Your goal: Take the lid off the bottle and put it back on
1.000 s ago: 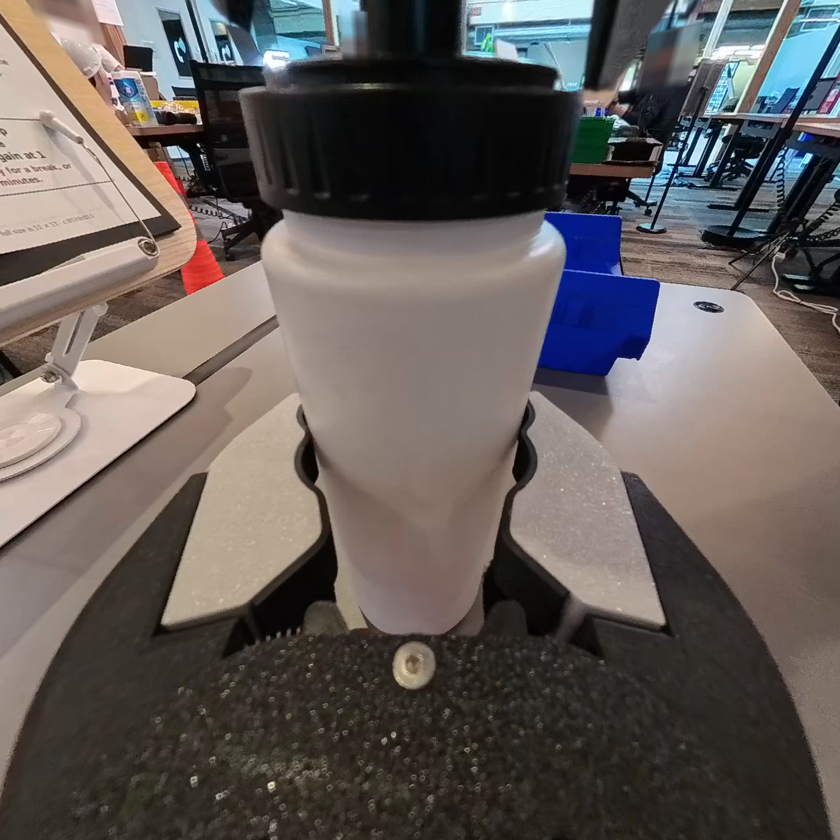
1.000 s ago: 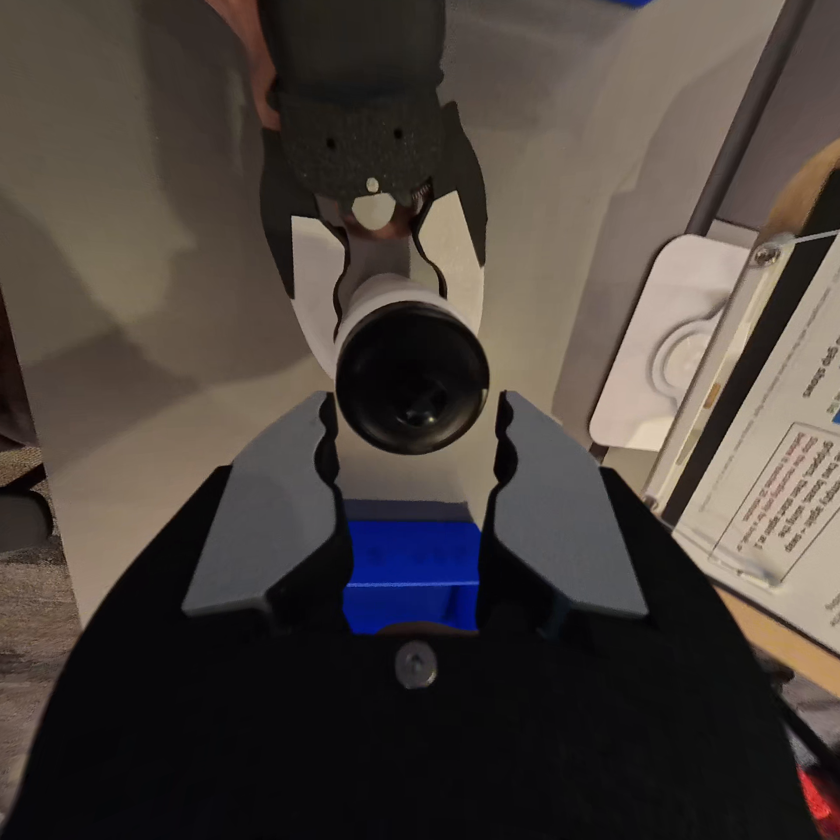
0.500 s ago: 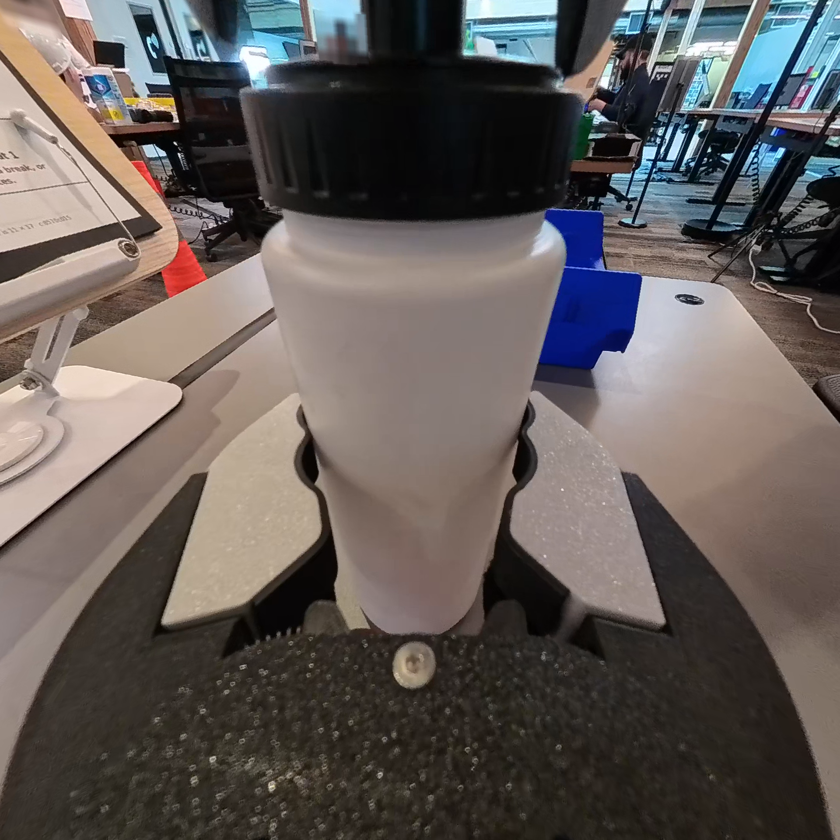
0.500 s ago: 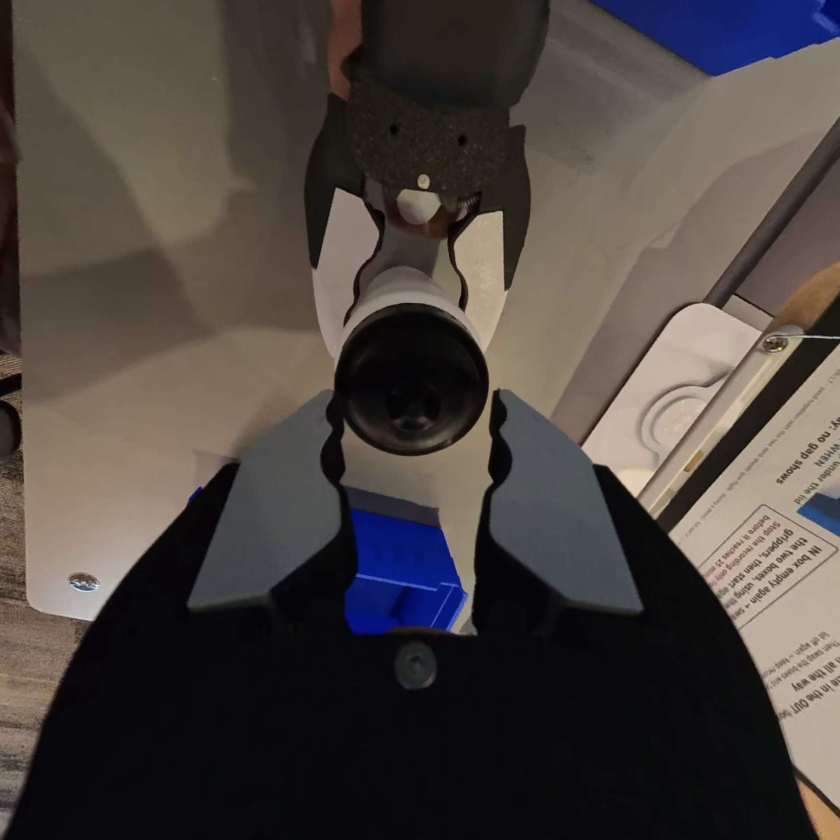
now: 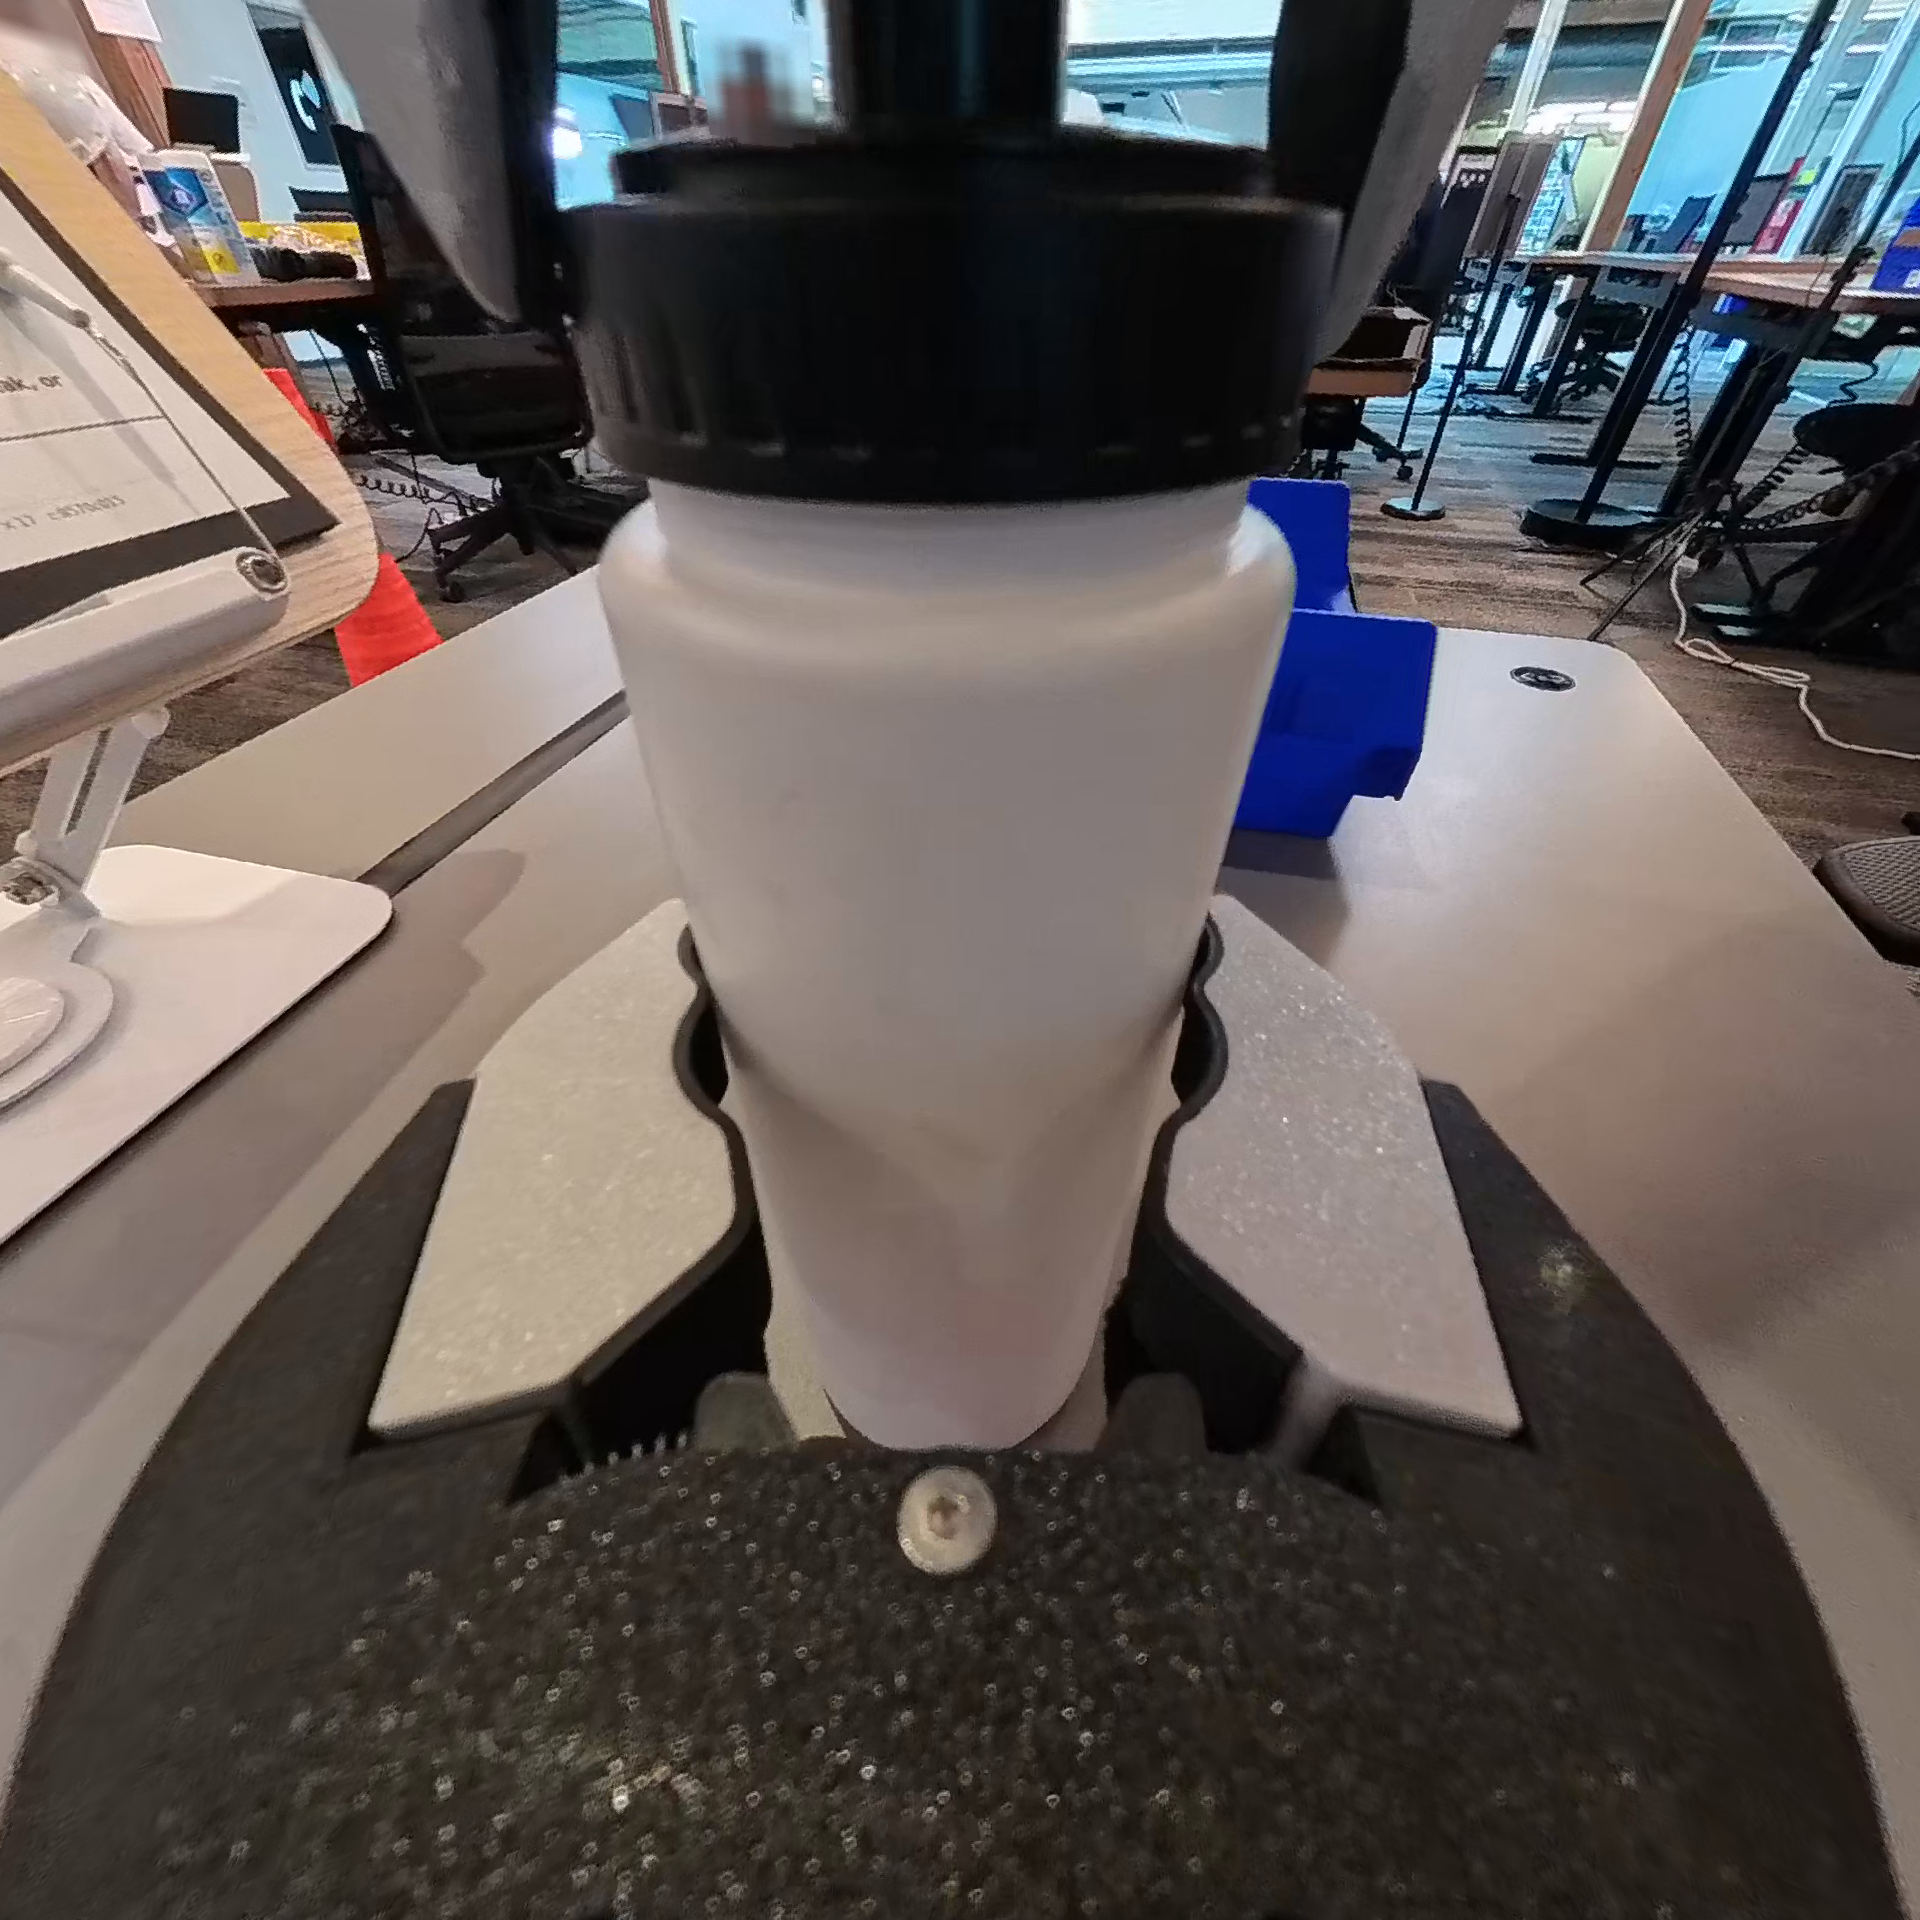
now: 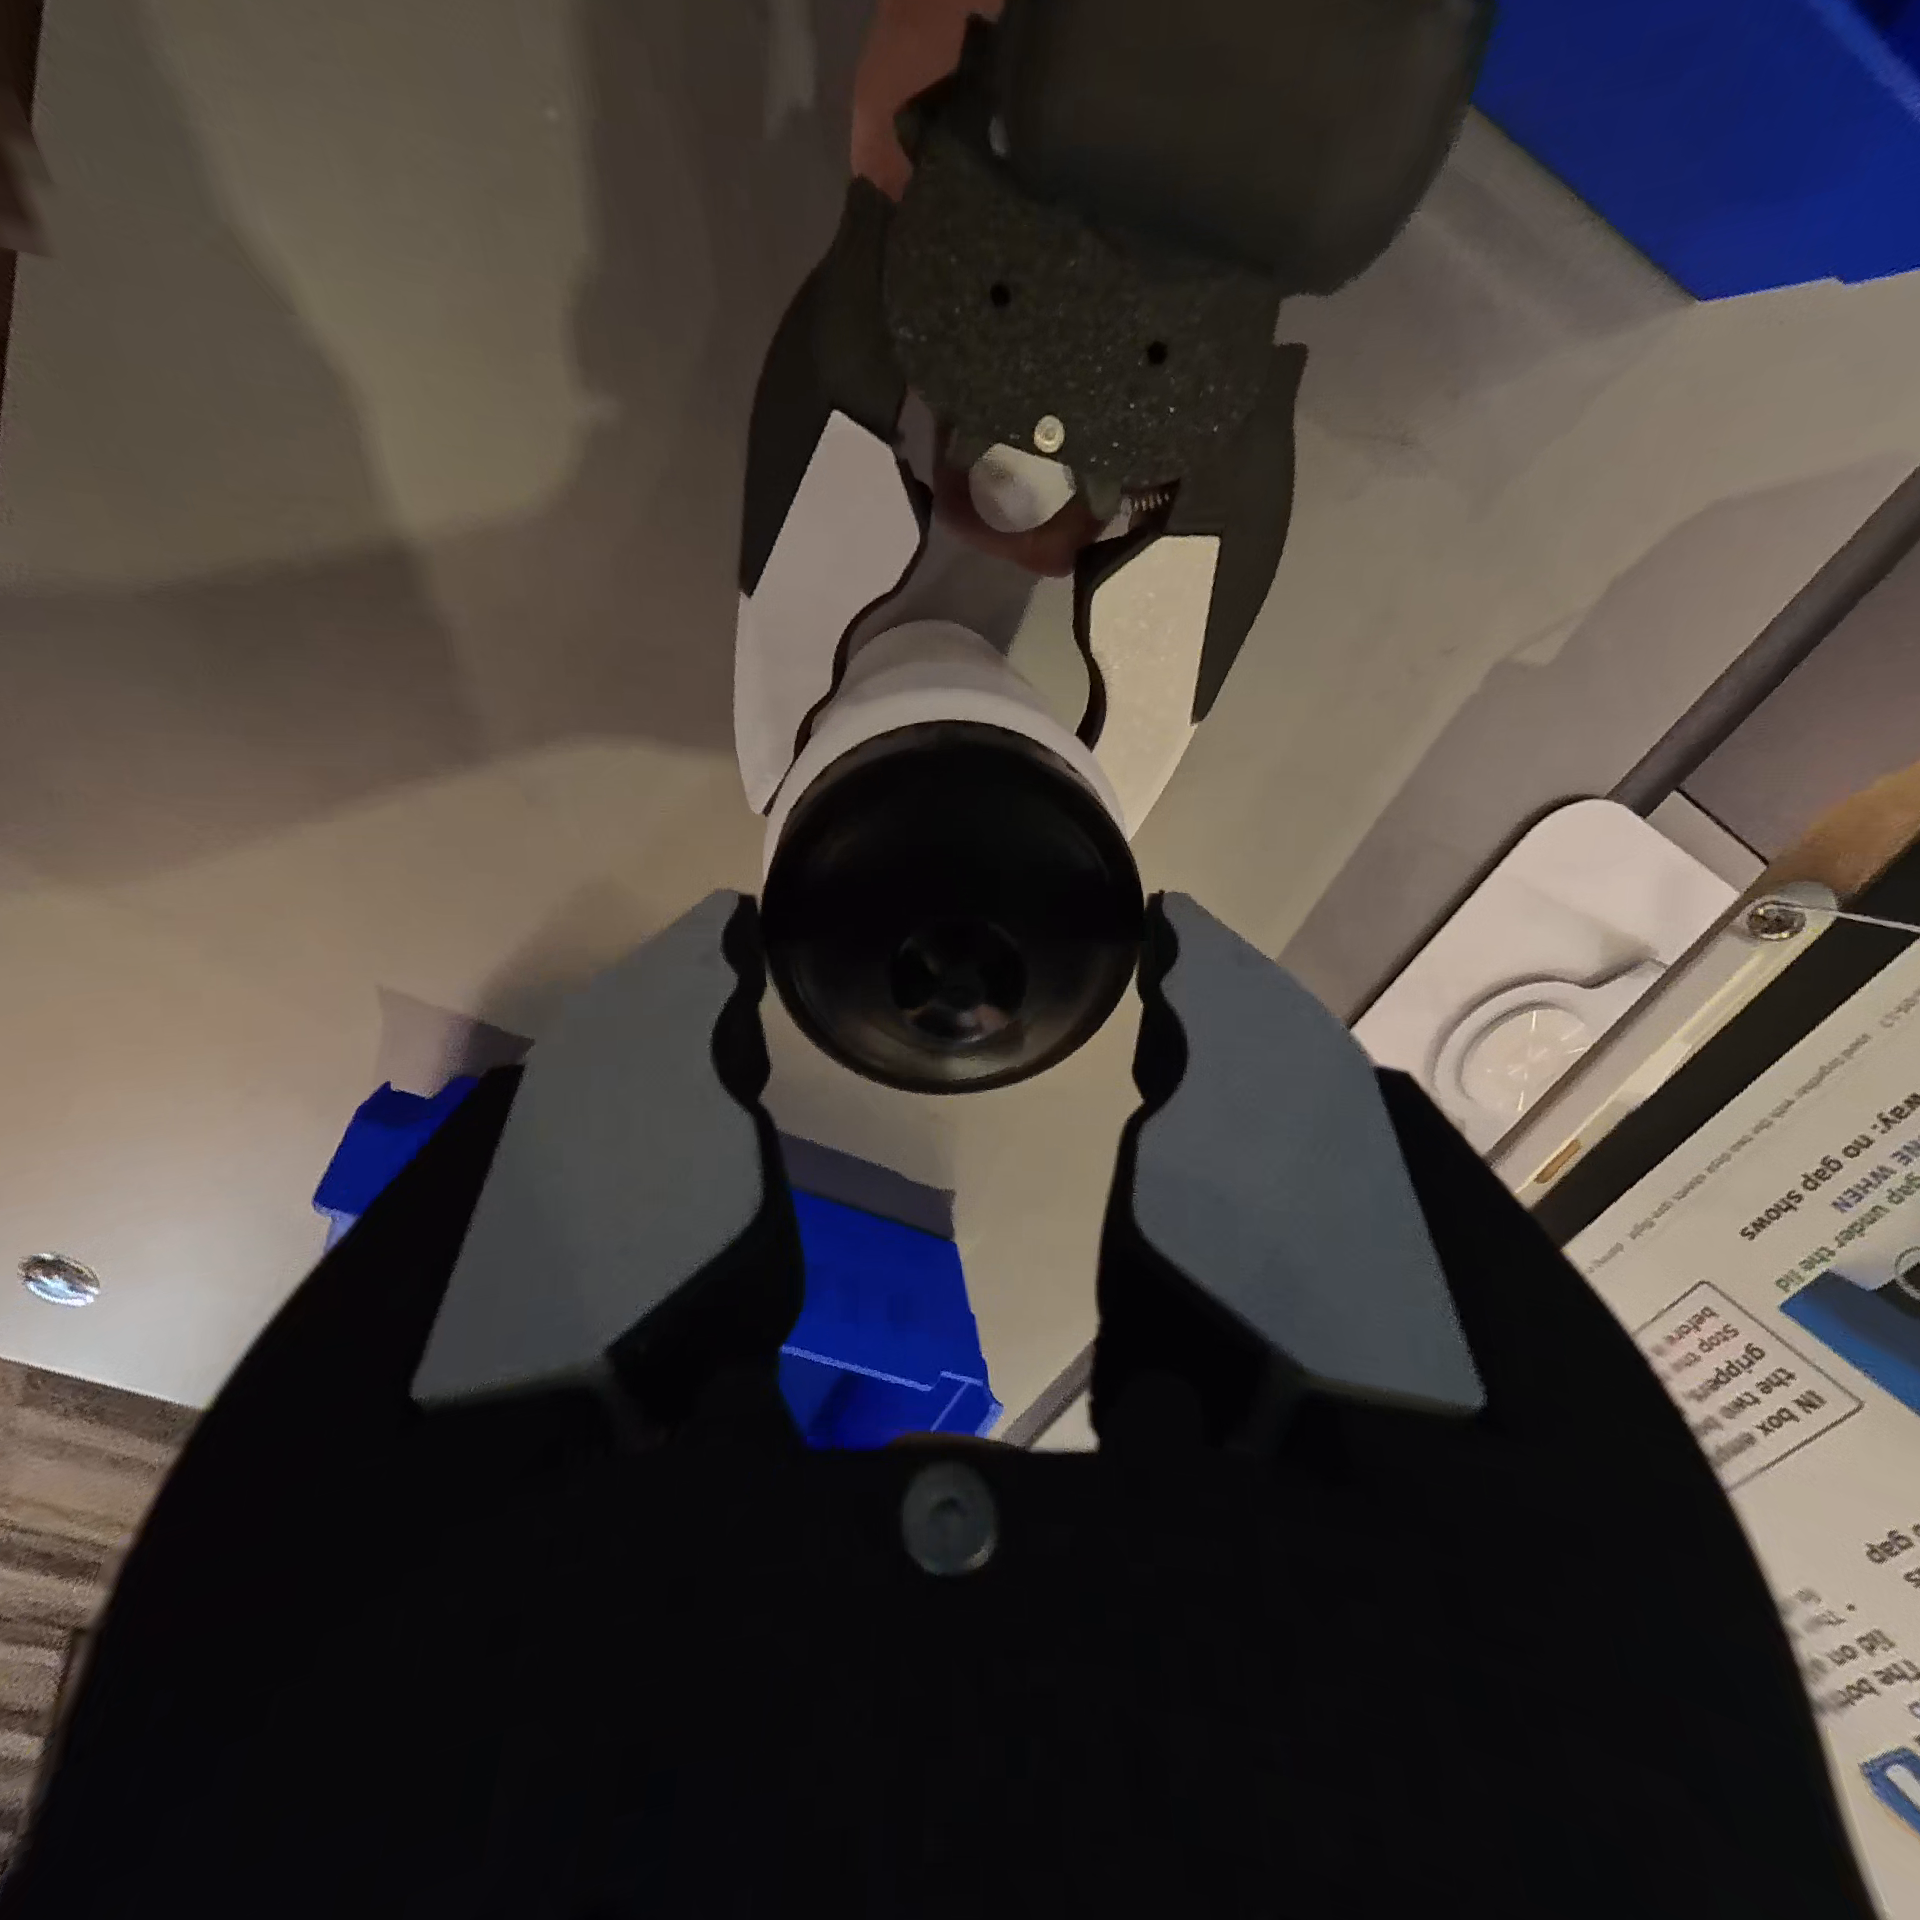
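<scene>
Over grey table (image 5: 1558, 935) — left gripper (image 5: 945, 997) clamps white bottle (image 5: 935, 831) (right gripper (image 6: 951, 925) spread beside lid (image 6: 951, 914)).

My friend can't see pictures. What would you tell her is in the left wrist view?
A white bottle with a black lid fills the middle, gripped low down between the left tongs. The other tongs' grey fingers flank the lid from above. A blue bin sits behind on the grey table, a white stand at left.
</scene>
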{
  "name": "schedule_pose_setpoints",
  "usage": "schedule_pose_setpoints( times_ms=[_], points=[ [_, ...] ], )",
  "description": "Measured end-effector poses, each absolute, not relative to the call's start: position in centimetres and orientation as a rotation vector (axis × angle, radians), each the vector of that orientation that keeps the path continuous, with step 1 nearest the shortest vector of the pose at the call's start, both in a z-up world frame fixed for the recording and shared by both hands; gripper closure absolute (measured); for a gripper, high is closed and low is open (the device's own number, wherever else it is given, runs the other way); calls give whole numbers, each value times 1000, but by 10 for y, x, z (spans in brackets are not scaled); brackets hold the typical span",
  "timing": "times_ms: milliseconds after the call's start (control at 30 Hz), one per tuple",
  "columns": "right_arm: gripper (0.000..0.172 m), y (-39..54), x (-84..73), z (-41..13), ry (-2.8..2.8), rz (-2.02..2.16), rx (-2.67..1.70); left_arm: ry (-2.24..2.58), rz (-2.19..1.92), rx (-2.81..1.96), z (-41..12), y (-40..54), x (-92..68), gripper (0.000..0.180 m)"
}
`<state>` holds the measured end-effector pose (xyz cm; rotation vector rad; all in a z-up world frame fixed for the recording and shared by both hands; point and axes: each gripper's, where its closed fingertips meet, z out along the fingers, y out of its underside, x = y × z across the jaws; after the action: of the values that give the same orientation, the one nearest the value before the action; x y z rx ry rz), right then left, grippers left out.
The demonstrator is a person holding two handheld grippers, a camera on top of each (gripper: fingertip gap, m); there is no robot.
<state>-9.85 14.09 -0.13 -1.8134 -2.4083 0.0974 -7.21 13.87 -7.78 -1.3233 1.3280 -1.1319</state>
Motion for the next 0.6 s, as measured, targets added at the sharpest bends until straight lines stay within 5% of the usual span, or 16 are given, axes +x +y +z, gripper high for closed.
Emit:
schedule_pose_setpoints(
  times_ms=[300,600],
  points=[
    [103,136,-96,-1,-2565,31,-1624,1343,-1133,-1319,-78,135,-70,96],
    [103,136,-92,-1,-2289,-188,-2191,1336,-1126,-1331,-78,135,-69,96]
  ],
)
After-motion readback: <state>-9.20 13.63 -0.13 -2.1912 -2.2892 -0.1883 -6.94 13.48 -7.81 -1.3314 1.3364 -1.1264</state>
